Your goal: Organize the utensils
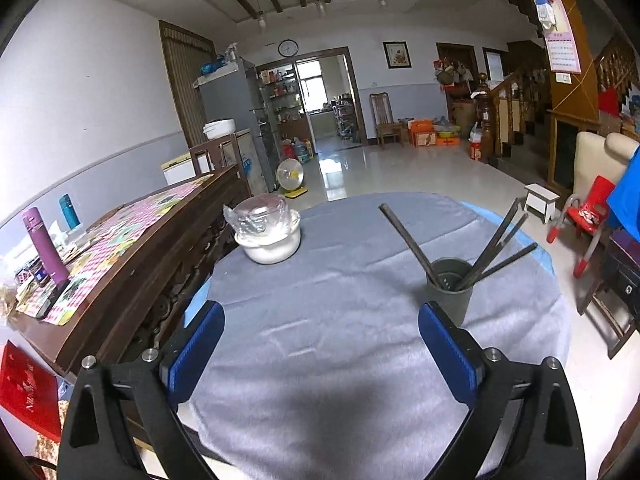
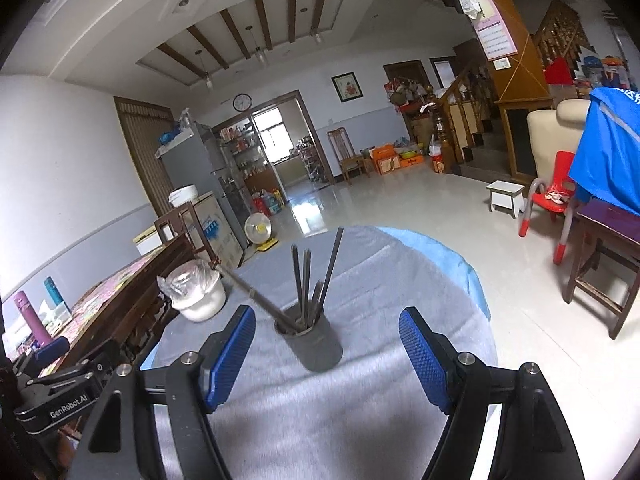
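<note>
Since every chopstick in sight already stands in the dark grey holder cup, the sorting looks, to my judgement, finished or nearly so, and both grippers sit back from it with nothing between their blue pads. One chopstick leans far out to the left while the others fan to the right, probably because the cup is short and wide for such long sticks. The left gripper has its jaws spread very wide over bare grey tablecloth; the right gripper is also spread, with the cup just ahead of its fingertips. A white pot covered in clear plastic stands well apart to the left, near the table's edge and a dark wooden sideboard. That leaning stick could catch an approaching finger.
</note>
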